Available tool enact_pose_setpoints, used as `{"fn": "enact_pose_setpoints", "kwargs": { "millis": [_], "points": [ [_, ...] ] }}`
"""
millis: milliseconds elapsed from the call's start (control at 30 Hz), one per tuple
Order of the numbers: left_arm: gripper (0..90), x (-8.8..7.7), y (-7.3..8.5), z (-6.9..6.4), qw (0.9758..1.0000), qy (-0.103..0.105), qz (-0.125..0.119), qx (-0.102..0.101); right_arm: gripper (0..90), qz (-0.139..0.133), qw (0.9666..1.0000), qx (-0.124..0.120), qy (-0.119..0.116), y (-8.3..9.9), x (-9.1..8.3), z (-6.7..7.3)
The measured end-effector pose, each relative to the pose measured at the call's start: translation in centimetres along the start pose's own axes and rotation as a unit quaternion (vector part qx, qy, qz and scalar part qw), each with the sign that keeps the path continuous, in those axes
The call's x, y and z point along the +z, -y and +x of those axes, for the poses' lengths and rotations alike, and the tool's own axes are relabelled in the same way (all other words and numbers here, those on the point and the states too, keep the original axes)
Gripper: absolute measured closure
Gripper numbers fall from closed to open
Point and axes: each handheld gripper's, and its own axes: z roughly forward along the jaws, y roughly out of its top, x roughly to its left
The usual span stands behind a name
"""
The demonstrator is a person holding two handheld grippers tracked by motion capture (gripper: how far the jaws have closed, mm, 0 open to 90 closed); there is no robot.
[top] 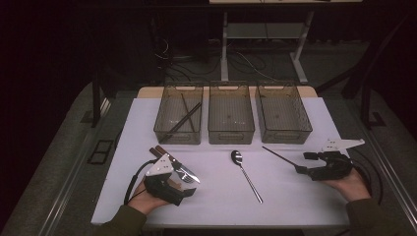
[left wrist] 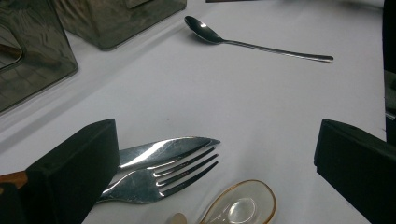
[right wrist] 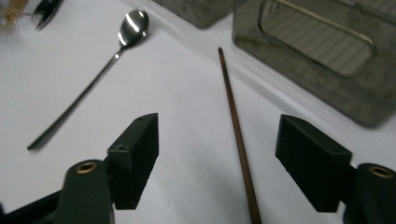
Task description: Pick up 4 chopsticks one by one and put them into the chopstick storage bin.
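Left gripper view: glass spoon (left wrist: 243, 205) by fork (left wrist: 159, 179), jaws wide; right gripper's (right wrist: 217, 158) jaws gape astride chopstick (right wrist: 236, 130)

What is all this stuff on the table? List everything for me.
bins: three, smoky clear, in a row at the table's far side
chopsticks in bin: two, dark, in the left bin
loose chopstick: one, brown, on the table between the right gripper's open jaws, untouched
spoon: one, silver, long-handled, mid-table
knife: one, silver, near left, beside the fork
fork: one, silver, near left
small spoon: one, clear with gold rim, next to the fork
table: one, white
left gripper: one, black, open, over the knife and fork
right gripper: one, black, open, near right
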Motion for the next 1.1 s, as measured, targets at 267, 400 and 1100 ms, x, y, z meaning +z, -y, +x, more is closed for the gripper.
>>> {"fn": "enact_pose_setpoints", "kwargs": {
  "millis": [267, 400, 1100],
  "points": [
    [0.0, -0.2, 0.0, 0.0, 1.0000, -0.001, 0.000, -0.001, 52.1, 0.024, 0.9997, 0.004, 0.006, 1.9, -1.3, -1.1],
    [0.0, -0.1, 0.0, 0.0, 1.0000, -0.002, -0.002, 0.001, 62.6, 0.037, 0.9992, 0.010, 0.009, 3.1, -1.9, -1.8],
    [0.0, 0.0, 0.0, -0.1, 1.0000, -0.001, -0.002, 0.003, 80.8, 0.079, 0.9964, -0.026, 0.013, 4.1, -1.3, -2.4]
  ]
}}
